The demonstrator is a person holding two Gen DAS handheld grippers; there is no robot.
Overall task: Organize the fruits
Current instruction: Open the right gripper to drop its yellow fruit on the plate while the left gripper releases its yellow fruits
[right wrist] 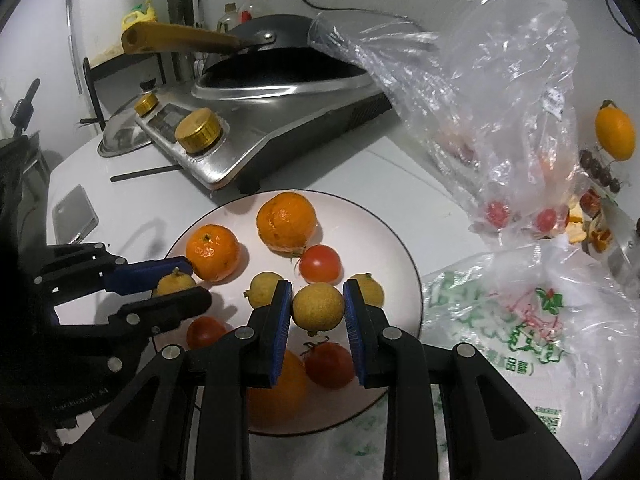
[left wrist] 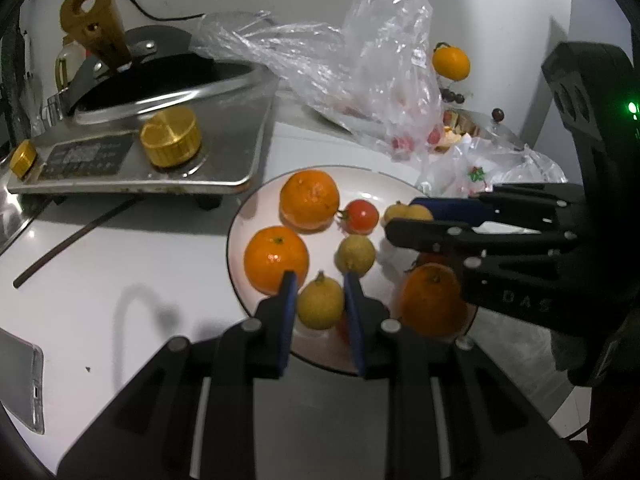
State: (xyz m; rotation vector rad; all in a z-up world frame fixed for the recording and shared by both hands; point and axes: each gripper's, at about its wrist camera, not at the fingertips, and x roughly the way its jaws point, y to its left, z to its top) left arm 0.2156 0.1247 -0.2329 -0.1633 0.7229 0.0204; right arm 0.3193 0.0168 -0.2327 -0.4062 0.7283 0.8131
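A white plate point(left wrist: 240, 248) point(right wrist: 384, 232) holds three oranges point(left wrist: 276, 260) point(right wrist: 286, 216), red tomatoes point(left wrist: 361, 216) point(right wrist: 320, 264) and small yellow round fruits point(left wrist: 355, 254) point(right wrist: 264, 288). In the left wrist view my left gripper point(left wrist: 320, 278) is shut on one yellow fruit point(left wrist: 320, 306) at the plate's near-left rim. My right gripper point(right wrist: 316, 286) is shut on another yellow fruit point(right wrist: 318, 308) over the plate's middle. Each wrist view also catches the other gripper: the right gripper point(left wrist: 402, 216) on its fruit point(left wrist: 406, 212), and the left gripper point(right wrist: 194, 280) on its fruit point(right wrist: 176, 282).
A steel induction cooker point(left wrist: 160, 160) point(right wrist: 248, 152) with a black wok stands behind the plate. Clear plastic bags point(left wrist: 360, 72) point(right wrist: 500, 120) with red fruits lie to the right, a printed bag point(right wrist: 520, 320) beside the plate. A phone point(right wrist: 74, 216) and a dark stick point(left wrist: 76, 240) lie left.
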